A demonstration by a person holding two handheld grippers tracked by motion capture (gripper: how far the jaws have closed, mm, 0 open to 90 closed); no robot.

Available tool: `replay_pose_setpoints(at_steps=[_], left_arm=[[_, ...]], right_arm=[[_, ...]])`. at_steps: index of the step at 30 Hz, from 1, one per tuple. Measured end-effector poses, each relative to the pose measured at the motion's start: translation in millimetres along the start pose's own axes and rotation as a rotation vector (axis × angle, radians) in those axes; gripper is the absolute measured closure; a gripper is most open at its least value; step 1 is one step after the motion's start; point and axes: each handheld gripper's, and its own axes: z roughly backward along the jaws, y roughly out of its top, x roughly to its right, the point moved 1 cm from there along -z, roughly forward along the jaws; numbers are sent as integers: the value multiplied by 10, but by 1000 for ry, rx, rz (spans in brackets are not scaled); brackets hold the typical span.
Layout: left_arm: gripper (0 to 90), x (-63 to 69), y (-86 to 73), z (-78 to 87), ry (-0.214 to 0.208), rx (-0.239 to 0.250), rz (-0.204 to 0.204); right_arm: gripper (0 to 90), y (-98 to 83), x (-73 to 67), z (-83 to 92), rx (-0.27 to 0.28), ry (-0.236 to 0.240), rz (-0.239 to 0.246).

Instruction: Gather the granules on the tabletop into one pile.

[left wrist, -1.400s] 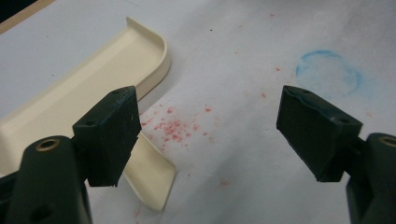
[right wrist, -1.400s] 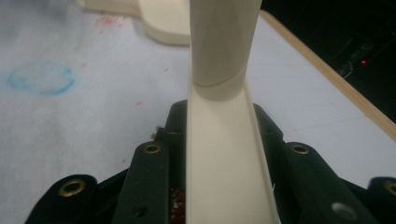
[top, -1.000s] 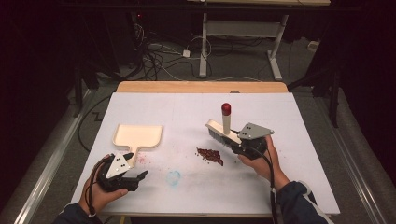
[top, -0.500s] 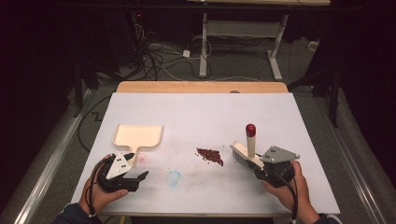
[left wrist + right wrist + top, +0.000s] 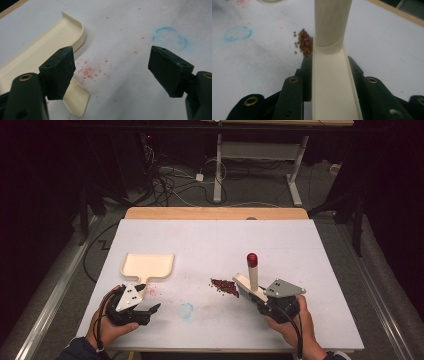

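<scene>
A small brush (image 5: pixel 251 281), cream-bodied with a red-capped upright handle, stands clenched between the fingers of the right gripper (image 5: pixel 260 296) at the near right of the white surface (image 5: pixel 300 250), its head just beside a little heap of dark red and greenish grains (image 5: pixel 224 286); in the right gripper view the cream body runs up between the two black fingers, which press on its sides, and the heap lies just past its front end. To the left, well apart from the heap, a cream dustpan (image 5: pixel 148 265) lies flat with its handle toward the person, and the left gripper (image 5: pixel 150 310) rests near that handle with its fingers released and spread wide, nothing between them; in the left gripper view the pan's handle tip shows beside one finger (image 5: pixel 60 72). A blue ring mark (image 5: pixel 186 309) and faint pink specks stain the surface between the two hands. The work in hand appears to be sweeping the grains together, with the brush poised at the heap's right edge. The next move likely calls for the free gripper to close on the pan's handle and bring its open lip up to the heap, so the brush can push the grains across into it without scattering them.
</scene>
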Motion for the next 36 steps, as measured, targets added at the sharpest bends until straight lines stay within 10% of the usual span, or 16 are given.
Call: replay_pose_setpoints(at_steps=[11, 24, 36], left_arm=[[209, -3, -3, 8, 3, 5, 6], [209, 3, 1, 2, 1, 0, -2], [209, 10, -2, 11, 0, -3, 9]], right_arm=[[675, -39, 138, 228, 25, -40, -13], [675, -40, -50, -31, 5, 17, 38], [674, -44, 158, 188, 55, 6, 14]])
